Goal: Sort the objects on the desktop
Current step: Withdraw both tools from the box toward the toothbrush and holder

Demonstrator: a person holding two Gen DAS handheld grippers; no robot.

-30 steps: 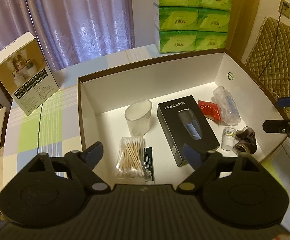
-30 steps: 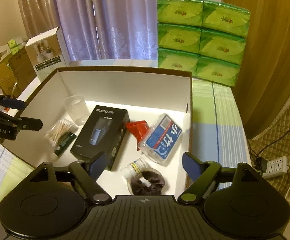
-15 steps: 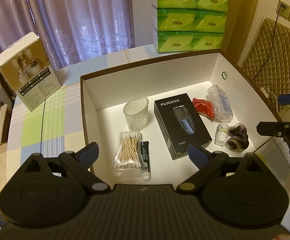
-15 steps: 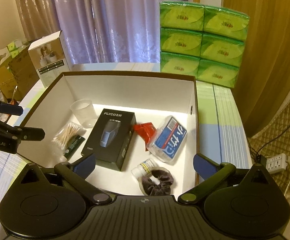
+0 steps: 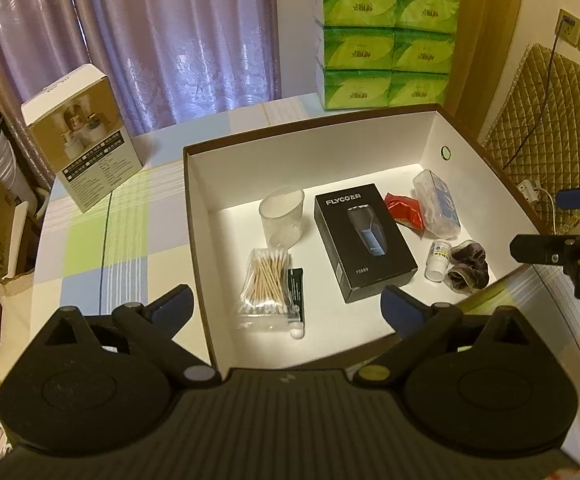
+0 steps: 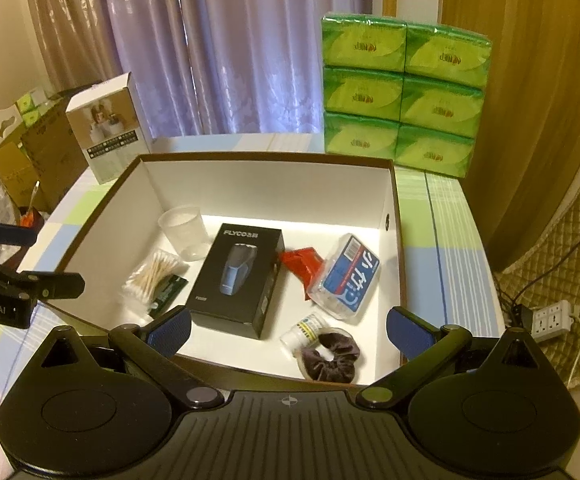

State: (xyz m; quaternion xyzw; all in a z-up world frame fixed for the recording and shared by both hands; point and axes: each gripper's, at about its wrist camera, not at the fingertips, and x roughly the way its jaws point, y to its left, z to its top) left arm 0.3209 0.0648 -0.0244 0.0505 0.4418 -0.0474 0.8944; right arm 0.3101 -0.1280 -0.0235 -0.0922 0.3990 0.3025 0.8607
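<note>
The scrunchie (image 6: 331, 356) lies in the box (image 6: 393, 216) at its near right corner, touching a small bottle (image 6: 303, 330), directly ahead of the right tongs (image 6: 288, 330). Both the right and the left tongs (image 5: 286, 308) are spread and hold nothing; the right is judged nearer.

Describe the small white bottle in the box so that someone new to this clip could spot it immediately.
Find the big white-lined box on the checked table. In its near right corner, beside the dark velvet scrunchie, lies the small white bottle. It is the only bottle there, on its side, with a yellow-and-blue label.
</note>
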